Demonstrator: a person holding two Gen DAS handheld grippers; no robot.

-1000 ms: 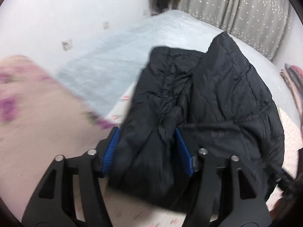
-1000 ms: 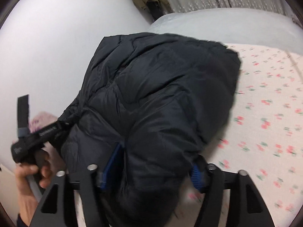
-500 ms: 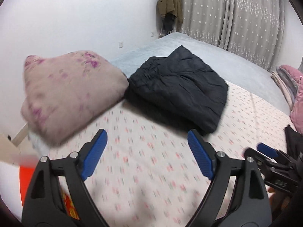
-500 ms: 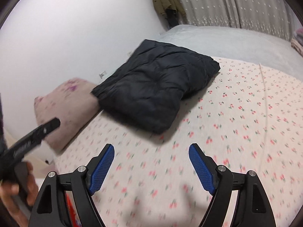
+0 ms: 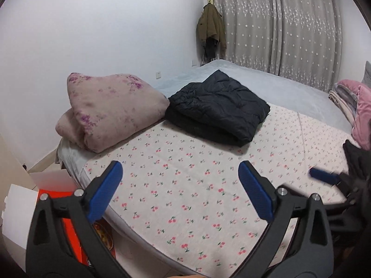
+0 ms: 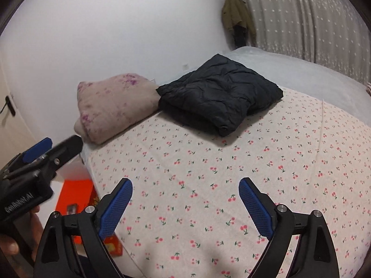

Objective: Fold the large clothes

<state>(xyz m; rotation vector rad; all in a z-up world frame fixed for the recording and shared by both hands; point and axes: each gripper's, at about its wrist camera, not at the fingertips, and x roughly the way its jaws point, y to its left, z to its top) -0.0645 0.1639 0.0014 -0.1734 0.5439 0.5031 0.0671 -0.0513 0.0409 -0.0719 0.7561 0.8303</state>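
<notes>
The wide bed under its cream cherry-print sheet (image 5: 185,185) stretched ahead of both tools. Far ahead on it, well beyond the fingertips, lay the folded black quilted puffer jacket (image 5: 220,108), its left edge touching the mauve flower-patterned pillow (image 5: 109,108) ahead and to the left. An orange cardboard box (image 6: 75,194) sat on the floor left of the bed. The left gripper (image 5: 180,192) and the right gripper (image 6: 185,206) both hung with blue-padded jaws spread wide, grasping nothing.
</notes>
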